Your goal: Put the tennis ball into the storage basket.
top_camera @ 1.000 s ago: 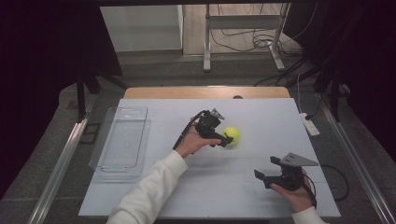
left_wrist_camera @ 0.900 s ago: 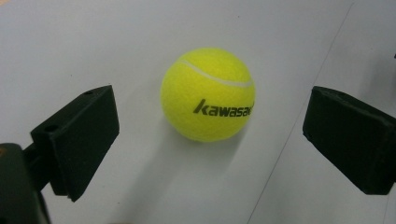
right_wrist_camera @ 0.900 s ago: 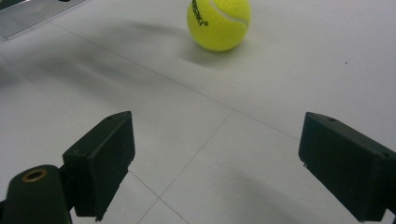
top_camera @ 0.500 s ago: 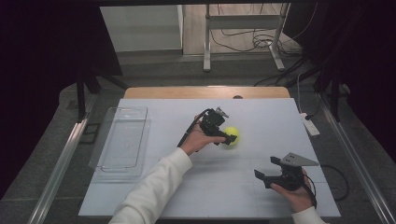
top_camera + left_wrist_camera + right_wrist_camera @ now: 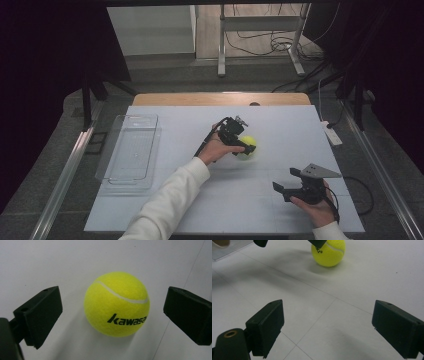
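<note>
A yellow tennis ball with black lettering rests on the white table, right of centre. My left gripper is open and lowered over it. In the left gripper view the ball lies between the two black jaws with a gap on each side. My right gripper is open near the front right of the table, held just above the surface and holding nothing. In the right gripper view the ball lies farther off, with one of the left gripper's fingers right over it.
A clear plastic tray lies at the table's left side. A white power strip sits by the right edge, with cables on the floor beyond. A wooden strip runs along the far edge.
My left gripper has shifted slightly to the right, closer around the ball. The ball and my right gripper have stayed where they were.
</note>
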Demonstrator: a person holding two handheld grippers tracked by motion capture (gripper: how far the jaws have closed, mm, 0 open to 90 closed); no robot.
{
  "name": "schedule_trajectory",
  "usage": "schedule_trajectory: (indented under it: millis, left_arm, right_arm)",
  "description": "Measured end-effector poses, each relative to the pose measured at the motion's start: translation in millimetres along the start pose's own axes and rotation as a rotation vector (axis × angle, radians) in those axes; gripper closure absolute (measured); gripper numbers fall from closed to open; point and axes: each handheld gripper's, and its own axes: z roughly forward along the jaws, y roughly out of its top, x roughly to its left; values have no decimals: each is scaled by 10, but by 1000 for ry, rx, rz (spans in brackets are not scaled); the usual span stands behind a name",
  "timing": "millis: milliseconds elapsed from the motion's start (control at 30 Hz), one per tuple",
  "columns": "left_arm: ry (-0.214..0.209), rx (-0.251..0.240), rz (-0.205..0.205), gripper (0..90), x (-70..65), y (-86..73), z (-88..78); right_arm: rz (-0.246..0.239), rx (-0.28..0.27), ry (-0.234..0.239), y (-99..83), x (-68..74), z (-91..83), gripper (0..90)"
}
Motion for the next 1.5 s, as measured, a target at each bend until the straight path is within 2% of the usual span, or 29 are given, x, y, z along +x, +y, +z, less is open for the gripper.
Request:
schedule_trajectory:
  millis: [500, 767, 967, 1133, 1500]
  left_arm:
    - [3, 9, -1, 64, -26, 5, 121]
    - [18, 23, 3, 157, -45, -2, 148]
    - [13, 28, 8, 244, -65, 0, 144]
    - [25, 41, 29, 255, -86, 4, 130]
    - [23, 37, 25, 261, -69, -15, 100]
  right_arm:
    - [2, -2, 0, -3, -4, -4, 108]
    - [2, -2, -2, -4, -6, -6, 107]
    - [1, -2, -2, -6, -6, -6, 107]
    - [0, -2, -3, -6, -5, -7, 107]
    - [-1, -4, -5, -7, -7, -10, 108]
